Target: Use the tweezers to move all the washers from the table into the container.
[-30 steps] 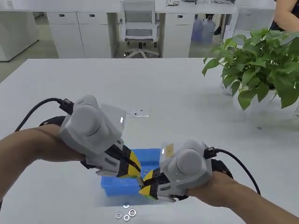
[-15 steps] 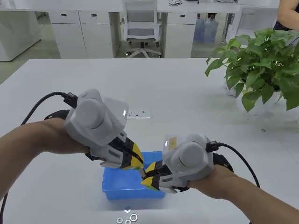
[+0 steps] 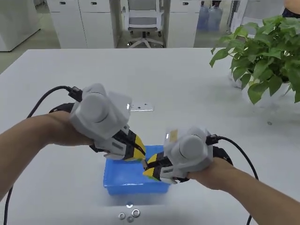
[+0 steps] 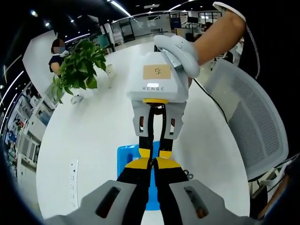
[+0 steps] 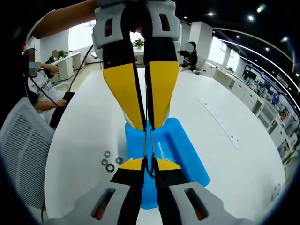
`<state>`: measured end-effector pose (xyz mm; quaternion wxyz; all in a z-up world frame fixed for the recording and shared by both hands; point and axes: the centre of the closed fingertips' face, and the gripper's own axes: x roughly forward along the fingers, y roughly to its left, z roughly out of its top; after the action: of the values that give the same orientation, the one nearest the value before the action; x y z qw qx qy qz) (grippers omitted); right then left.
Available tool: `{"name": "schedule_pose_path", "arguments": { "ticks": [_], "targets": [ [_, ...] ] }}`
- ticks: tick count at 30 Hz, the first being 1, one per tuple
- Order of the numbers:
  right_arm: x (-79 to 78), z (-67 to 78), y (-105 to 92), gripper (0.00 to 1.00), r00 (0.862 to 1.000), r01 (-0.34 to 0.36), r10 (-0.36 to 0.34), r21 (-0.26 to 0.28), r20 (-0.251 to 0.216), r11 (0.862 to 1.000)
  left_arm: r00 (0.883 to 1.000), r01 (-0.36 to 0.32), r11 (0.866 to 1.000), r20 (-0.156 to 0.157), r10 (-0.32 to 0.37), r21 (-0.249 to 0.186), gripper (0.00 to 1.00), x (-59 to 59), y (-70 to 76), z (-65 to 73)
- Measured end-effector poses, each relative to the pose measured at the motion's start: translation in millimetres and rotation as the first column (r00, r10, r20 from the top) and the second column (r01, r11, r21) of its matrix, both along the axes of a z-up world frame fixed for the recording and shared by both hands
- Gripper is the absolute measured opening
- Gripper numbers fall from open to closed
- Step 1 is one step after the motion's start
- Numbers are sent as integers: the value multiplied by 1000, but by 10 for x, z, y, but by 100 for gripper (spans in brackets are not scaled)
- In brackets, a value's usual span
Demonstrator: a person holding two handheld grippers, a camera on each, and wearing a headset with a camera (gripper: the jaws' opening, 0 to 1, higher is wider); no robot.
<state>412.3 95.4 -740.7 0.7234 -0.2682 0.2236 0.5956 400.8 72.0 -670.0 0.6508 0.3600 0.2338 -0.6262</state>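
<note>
Thin metal tweezers (image 5: pixel 147 140) run between two sets of yellow jaw tips that meet nose to nose. My left gripper (image 3: pixel 139 153) comes in from the left and is shut on one end. My right gripper (image 3: pixel 149 169) meets it from the right and is shut on the other end. Both hover over the blue container (image 3: pixel 124 180). Several washers (image 3: pixel 129 216) lie on the white table just in front of the container's near wall. In the right gripper view the washers (image 5: pixel 110 162) sit left of the container (image 5: pixel 180 150).
A potted plant (image 3: pixel 267 56) stands at the table's far right. A small flat strip (image 3: pixel 140 108) lies on the table beyond the grippers. An office chair (image 3: pixel 140 21) and cabinets stand past the far edge. Black cables trail from both grippers.
The head camera has shifted, so the scene sits a little differently. Both grippers stay tip to tip over the container, slightly farther from the washers.
</note>
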Motion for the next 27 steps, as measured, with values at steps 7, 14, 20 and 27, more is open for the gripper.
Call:
{"name": "schedule_pose_path", "arguments": {
  "ticks": [7,14,20,27],
  "targets": [
    [81,-106,-7,10,1000,11,-12,-3,-15,1000,1000,0,1000,-7,0,8,6,94,-10,-106],
    [141,-263,-28,10,999,15,-15,-14,-43,1000,1000,9,1000,-24,-9,24,6,181,-31,-266],
    [171,-362,-32,10,998,11,-12,-23,-60,1000,999,12,999,-39,-11,33,6,221,-34,-362],
    [177,-440,-37,10,998,-6,4,-43,-59,999,999,17,999,-49,-15,48,6,238,-27,-447]
  ]
}}
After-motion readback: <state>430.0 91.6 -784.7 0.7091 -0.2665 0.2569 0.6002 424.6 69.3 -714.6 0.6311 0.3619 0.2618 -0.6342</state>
